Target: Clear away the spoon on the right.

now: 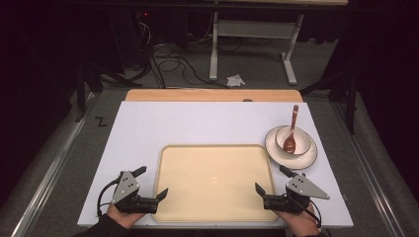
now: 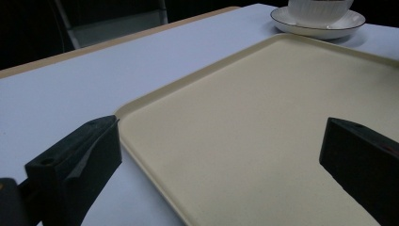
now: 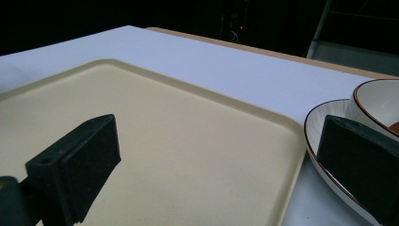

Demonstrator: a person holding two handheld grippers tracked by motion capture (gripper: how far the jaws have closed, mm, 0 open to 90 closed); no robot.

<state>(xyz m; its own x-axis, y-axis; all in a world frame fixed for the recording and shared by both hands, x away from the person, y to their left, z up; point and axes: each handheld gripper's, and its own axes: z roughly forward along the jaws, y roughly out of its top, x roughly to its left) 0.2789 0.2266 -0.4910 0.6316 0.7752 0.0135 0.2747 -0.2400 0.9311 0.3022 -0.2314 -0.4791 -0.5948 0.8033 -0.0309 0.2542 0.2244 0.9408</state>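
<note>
Between both grippers' wide, empty jaws lies a bare, cream, round-cornered tray (image 1: 215, 180)

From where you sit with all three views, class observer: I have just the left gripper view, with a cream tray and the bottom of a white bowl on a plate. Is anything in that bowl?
Observer: Yes. In the high view a brown wooden spoon stands in the white bowl, its handle leaning toward the far edge of the table.
Operator: Where is the other gripper?
Observer: The right gripper is at the near right corner of the tray, jaws open, mirroring the left gripper.
Operator: Is there anything on the tray?
Observer: No, it is bare right across, and the plate sits just off its far right corner.
</note>
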